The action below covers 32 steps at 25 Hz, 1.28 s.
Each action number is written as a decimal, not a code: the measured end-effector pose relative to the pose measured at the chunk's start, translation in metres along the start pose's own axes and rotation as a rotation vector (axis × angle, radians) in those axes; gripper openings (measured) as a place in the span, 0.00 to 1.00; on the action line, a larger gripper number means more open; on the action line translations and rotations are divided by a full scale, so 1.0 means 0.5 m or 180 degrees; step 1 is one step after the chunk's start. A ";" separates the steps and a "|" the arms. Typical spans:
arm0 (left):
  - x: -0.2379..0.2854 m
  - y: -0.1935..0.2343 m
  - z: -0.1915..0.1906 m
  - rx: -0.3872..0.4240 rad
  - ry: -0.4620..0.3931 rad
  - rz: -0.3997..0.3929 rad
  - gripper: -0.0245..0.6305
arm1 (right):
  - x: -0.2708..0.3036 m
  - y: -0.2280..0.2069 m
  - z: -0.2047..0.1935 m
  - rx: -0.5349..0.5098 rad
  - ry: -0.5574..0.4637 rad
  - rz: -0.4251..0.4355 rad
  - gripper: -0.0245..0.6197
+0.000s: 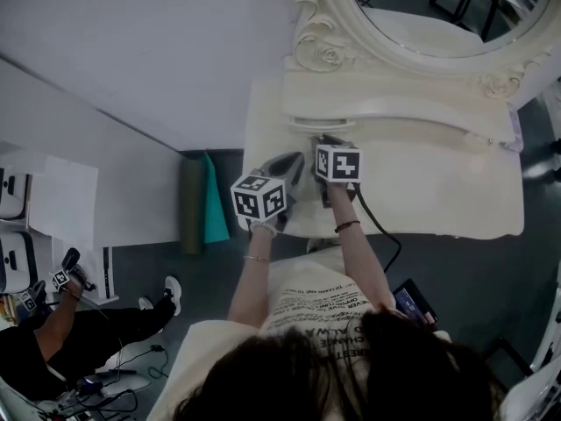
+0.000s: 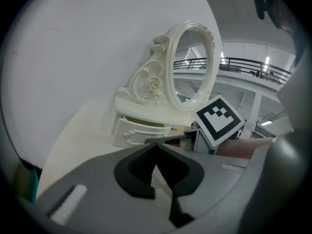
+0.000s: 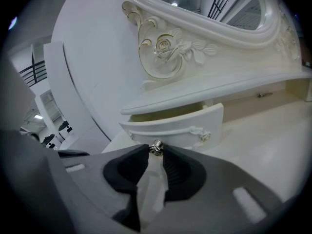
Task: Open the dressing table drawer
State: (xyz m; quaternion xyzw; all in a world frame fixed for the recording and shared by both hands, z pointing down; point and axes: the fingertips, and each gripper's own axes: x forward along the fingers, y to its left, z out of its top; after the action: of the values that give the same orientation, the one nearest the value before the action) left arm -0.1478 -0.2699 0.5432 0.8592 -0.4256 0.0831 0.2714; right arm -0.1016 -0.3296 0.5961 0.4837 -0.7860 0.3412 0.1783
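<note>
A cream-white carved wooden dressing table [image 1: 438, 191] is seen against a white wall, with an oval mirror [image 1: 438, 7] in an ornate frame at its far edge. Under the low shelf [image 3: 204, 89] at the foot of the mirror, on the left side, a small curved cream drawer [image 3: 175, 126] is set; it is drawn partly out, so that a dark gap is shown above its front. A small round silver knob [image 3: 156, 146] is fixed to the middle of the drawer front. The right gripper [image 3: 156, 153] is placed directly in front of the drawer and is angled downward toward it, and its jaws are closed narrowly on the knob, which is pinched between their tips. A carved rose scroll [image 3: 165, 45] is seen above and beyond the drawer. The left gripper [image 2: 156, 147] is held to the left of the right one and a little nearer to the person, over the tabletop and apart from the drawer; its jaws are brought together at the tips and nothing is held between them. From its view the drawer lies ahead and slightly left, with the right gripper's marker cube [image 2: 219, 120] to the right. Green and teal rolled mats [image 1: 203, 202] are stood on the floor left of the table.
</note>
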 end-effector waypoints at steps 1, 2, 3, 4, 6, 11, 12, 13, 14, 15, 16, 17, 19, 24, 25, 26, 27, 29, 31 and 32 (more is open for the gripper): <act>-0.001 0.000 -0.001 0.0001 -0.0001 0.0003 0.04 | 0.000 0.000 0.000 -0.0003 -0.0003 -0.0001 0.19; -0.002 0.001 -0.001 0.0000 -0.0004 0.0007 0.04 | -0.001 0.000 0.000 -0.0005 -0.0006 -0.0002 0.19; -0.004 0.002 -0.002 -0.0001 -0.0007 0.0011 0.04 | -0.001 0.000 -0.001 -0.0006 -0.0009 -0.0004 0.19; -0.005 0.002 -0.002 -0.0002 -0.0011 0.0014 0.04 | -0.002 0.000 -0.002 -0.0006 -0.0011 -0.0006 0.19; -0.006 0.002 -0.003 -0.0006 -0.0013 0.0016 0.04 | -0.004 0.000 -0.003 -0.0004 -0.0010 -0.0009 0.19; -0.010 -0.002 -0.008 -0.0006 -0.0003 -0.0004 0.04 | -0.009 0.004 -0.007 0.0000 -0.0018 -0.0009 0.19; -0.010 -0.003 -0.010 -0.0005 0.0001 -0.0009 0.04 | -0.009 0.004 -0.008 0.0002 -0.0019 -0.0011 0.19; -0.011 -0.004 -0.011 -0.0005 0.0005 -0.0015 0.04 | -0.010 0.004 -0.010 0.0005 -0.0019 -0.0013 0.19; -0.012 -0.004 -0.013 -0.0004 0.0009 -0.0019 0.04 | -0.011 0.005 -0.011 0.0008 -0.0020 -0.0014 0.19; -0.013 -0.005 -0.014 -0.0003 0.0013 -0.0024 0.04 | -0.012 0.006 -0.012 0.0008 -0.0021 -0.0015 0.19; -0.014 -0.006 -0.015 -0.0002 0.0018 -0.0027 0.04 | -0.014 0.007 -0.012 0.0008 -0.0024 -0.0014 0.19; -0.016 -0.007 -0.017 0.0000 0.0023 -0.0029 0.04 | -0.015 0.008 -0.014 0.0009 -0.0027 -0.0015 0.19; -0.019 -0.008 -0.020 0.0004 0.0028 -0.0034 0.04 | -0.017 0.009 -0.017 0.0012 -0.0030 -0.0019 0.19; -0.023 -0.011 -0.027 0.0018 0.0042 -0.0052 0.04 | -0.022 0.011 -0.024 0.0014 -0.0039 -0.0024 0.19; -0.024 -0.012 -0.028 0.0021 0.0047 -0.0055 0.04 | -0.023 0.012 -0.025 0.0015 -0.0040 -0.0023 0.19; -0.025 -0.013 -0.029 0.0023 0.0050 -0.0059 0.04 | -0.025 0.013 -0.026 0.0015 -0.0042 -0.0023 0.19; -0.026 -0.014 -0.030 0.0027 0.0051 -0.0062 0.04 | -0.027 0.013 -0.027 0.0015 -0.0046 -0.0024 0.19; -0.027 -0.019 -0.032 0.0034 0.0055 -0.0068 0.04 | -0.030 0.013 -0.029 0.0009 -0.0052 -0.0020 0.19; -0.027 -0.022 -0.034 0.0037 0.0061 -0.0075 0.04 | -0.033 0.013 -0.030 0.0009 -0.0054 -0.0020 0.19; -0.027 -0.023 -0.035 0.0036 0.0064 -0.0078 0.04 | -0.034 0.013 -0.032 0.0011 -0.0051 -0.0020 0.19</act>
State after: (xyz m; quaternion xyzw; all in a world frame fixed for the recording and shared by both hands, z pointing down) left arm -0.1460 -0.2456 0.5482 0.8650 -0.4119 0.0908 0.2718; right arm -0.1004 -0.3055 0.5947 0.4892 -0.7853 0.3381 0.1722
